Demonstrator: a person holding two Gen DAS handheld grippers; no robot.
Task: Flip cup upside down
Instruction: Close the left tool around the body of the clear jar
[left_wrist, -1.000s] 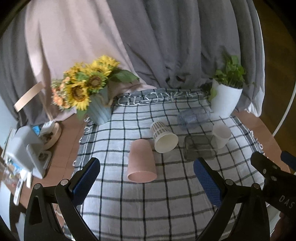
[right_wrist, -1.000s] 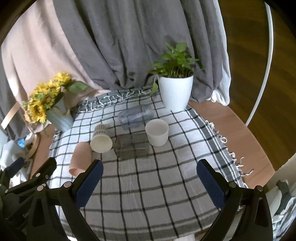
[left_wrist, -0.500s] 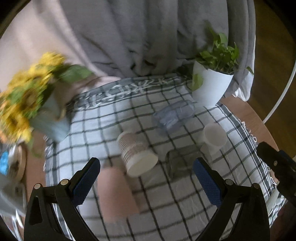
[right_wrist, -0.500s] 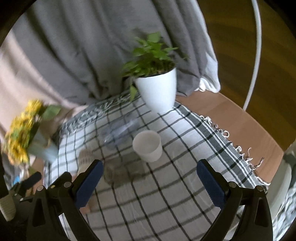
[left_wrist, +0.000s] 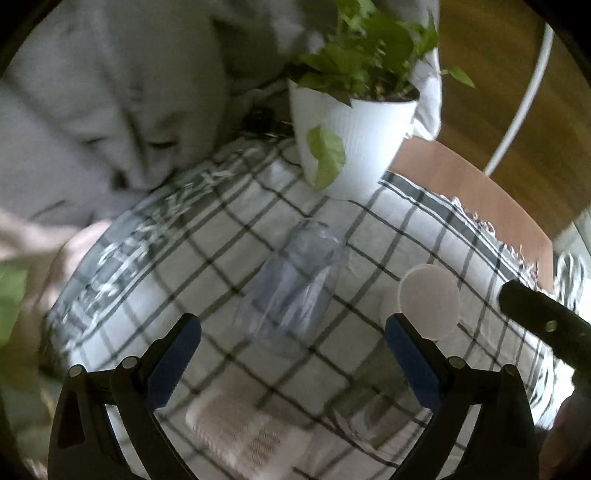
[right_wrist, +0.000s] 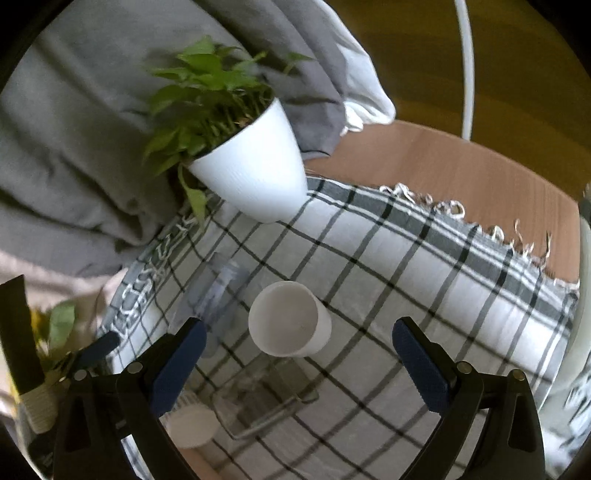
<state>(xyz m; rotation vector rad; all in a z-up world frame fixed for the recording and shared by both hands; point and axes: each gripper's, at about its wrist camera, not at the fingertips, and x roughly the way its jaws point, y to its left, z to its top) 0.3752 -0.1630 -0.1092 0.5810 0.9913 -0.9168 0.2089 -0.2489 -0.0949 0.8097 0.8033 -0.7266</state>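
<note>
A white cup (right_wrist: 290, 319) stands upright, mouth up, on the checked cloth; it also shows in the left wrist view (left_wrist: 428, 301). My right gripper (right_wrist: 295, 363) is open and empty, above and just short of it. A clear plastic cup (left_wrist: 293, 291) lies on its side ahead of my left gripper (left_wrist: 293, 360), which is open and empty; the cup also shows in the right wrist view (right_wrist: 216, 291). A clear glass (right_wrist: 264, 397) lies on its side under my right gripper. A patterned paper cup (left_wrist: 236, 432) lies low between my left fingers.
A white pot with a green plant (right_wrist: 251, 173) stands at the far edge of the cloth, also in the left wrist view (left_wrist: 351, 129). Grey curtains hang behind. Bare wooden table (right_wrist: 461, 173) lies to the right. The left gripper's tip (right_wrist: 99, 345) shows at left.
Both grippers have moved forward and right, closer to the cups. The white cup and clear cup look larger; the pink cup and sunflowers have left view.
</note>
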